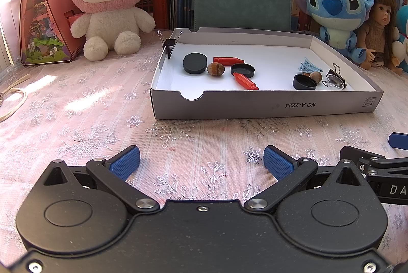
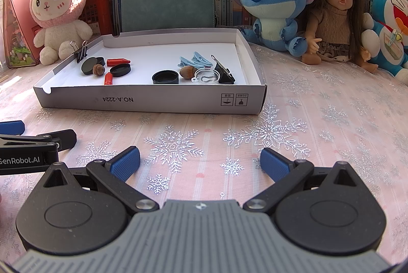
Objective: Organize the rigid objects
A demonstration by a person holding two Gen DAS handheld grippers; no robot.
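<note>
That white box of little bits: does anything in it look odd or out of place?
One black binder clip is clamped onto the box's left wall instead of lying inside, unlike the other clip resting on the floor.

I count one white box [image 2: 163, 101] at my twelve o'clock. Inside: two red crayons [image 2: 118, 62], two hazelnuts [image 2: 99, 69], three black caps [image 2: 165, 77], two blue hair clips [image 2: 201, 61], two binder clips [image 2: 81, 50], one clear lid [image 2: 206, 75].
</note>
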